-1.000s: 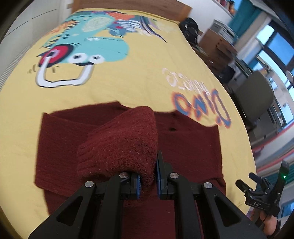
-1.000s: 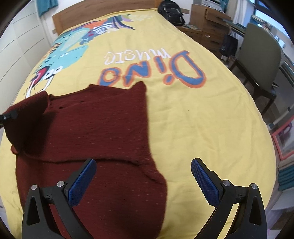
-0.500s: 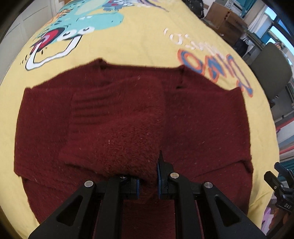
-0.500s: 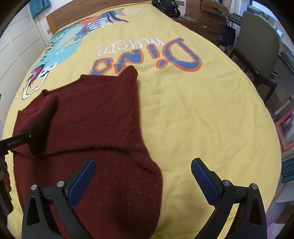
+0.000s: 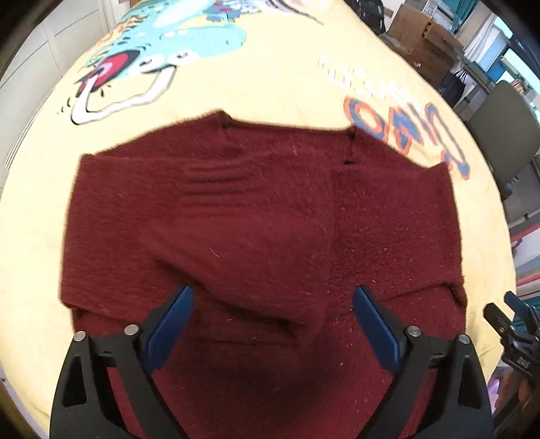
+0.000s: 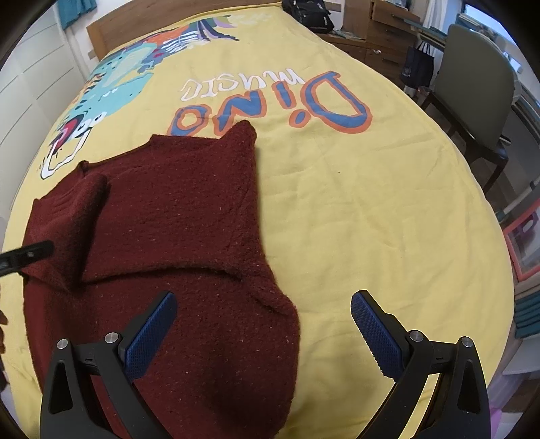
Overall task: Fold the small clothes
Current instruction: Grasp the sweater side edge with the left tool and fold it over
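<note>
A dark red knitted sweater (image 5: 270, 219) lies spread on the yellow printed bedspread (image 5: 270, 84), with one sleeve (image 5: 243, 236) folded across its body. My left gripper (image 5: 271, 324) hovers just over that folded sleeve; its jaws are opening and stand wide, the blue pads clear of the wool. In the right wrist view the sweater (image 6: 175, 216) fills the left half. My right gripper (image 6: 263, 331) stands open above the sweater's right edge, holding nothing. The tip of the left gripper (image 6: 27, 255) shows at the far left there.
The bedspread (image 6: 371, 202) carries a dinosaur print and large letters. A grey-green chair (image 6: 472, 87) stands to the right of the bed, with wooden drawers (image 6: 388, 30) and a black bag (image 6: 310, 13) beyond. A wooden headboard (image 6: 101, 37) bounds the far end.
My left gripper sank toward the sweater with the sleeve pinched, then its jaws sprang apart and the sleeve dropped flat onto the body. The right gripper stayed where it was, open.
</note>
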